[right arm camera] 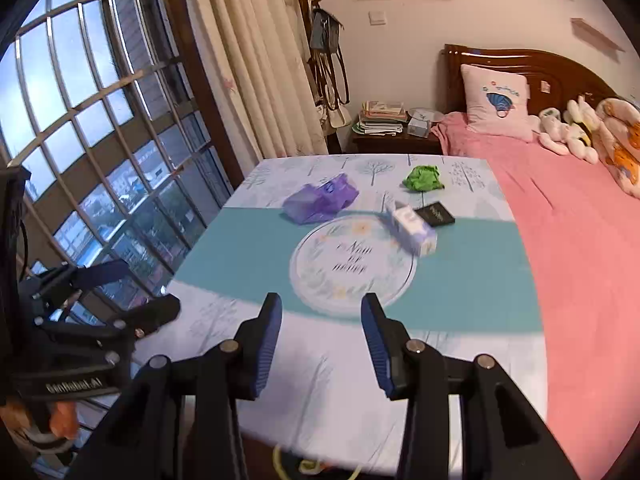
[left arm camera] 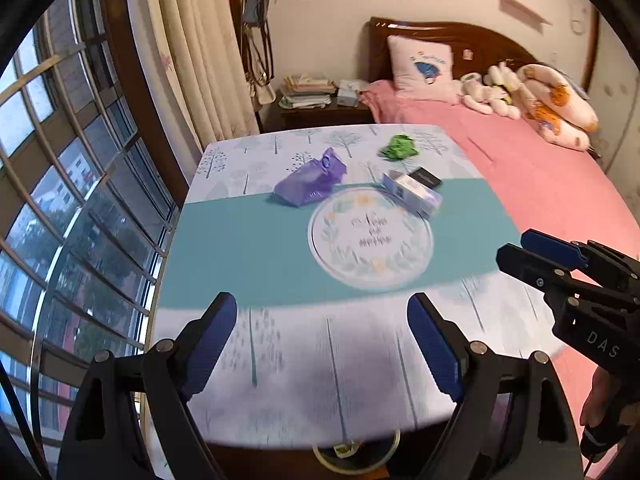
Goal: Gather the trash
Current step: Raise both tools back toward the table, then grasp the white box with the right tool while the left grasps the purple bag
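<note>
Several pieces of trash lie on the far half of the table: a crumpled purple plastic bag, a green paper wad, a white and blue carton on its side, and a small black packet touching the carton. My left gripper hovers over the near edge, open wide with nothing between its fingers. My right gripper hangs beside it on the right, jaws half apart and empty. Both are well short of the trash.
The table wears a teal and white tree-print cloth with a round motif in the middle. A pink bed runs along its right side and a barred window along its left. A round container rim shows under the near edge.
</note>
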Action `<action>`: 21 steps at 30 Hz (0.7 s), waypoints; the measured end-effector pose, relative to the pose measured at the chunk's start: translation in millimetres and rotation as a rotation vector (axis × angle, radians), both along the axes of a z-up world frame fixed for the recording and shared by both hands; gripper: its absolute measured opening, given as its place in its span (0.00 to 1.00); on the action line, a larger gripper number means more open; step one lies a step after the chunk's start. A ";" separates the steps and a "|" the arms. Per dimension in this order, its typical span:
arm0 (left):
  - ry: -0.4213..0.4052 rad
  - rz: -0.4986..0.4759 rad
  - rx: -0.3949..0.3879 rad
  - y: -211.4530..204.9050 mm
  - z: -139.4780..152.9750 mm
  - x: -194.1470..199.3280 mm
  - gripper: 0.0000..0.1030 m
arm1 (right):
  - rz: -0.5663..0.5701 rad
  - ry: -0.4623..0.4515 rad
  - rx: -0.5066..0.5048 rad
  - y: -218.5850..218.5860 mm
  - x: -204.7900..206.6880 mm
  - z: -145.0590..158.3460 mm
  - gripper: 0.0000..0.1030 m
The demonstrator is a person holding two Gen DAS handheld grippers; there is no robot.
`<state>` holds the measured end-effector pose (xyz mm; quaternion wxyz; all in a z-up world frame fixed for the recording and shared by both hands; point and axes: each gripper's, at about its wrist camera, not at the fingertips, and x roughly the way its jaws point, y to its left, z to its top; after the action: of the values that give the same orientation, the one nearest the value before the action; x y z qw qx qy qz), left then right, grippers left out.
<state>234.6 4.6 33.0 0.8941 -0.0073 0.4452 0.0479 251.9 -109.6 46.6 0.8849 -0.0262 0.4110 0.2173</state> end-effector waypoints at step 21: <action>0.322 -0.020 0.159 33.8 -124.8 267.9 0.83 | 0.140 0.227 -0.109 3.1 250.2 -140.6 0.40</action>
<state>502.5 38.4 -91.8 0.8095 0.0755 0.5775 0.0747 502.1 -106.5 -93.9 0.8128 -0.0783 0.5167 0.2574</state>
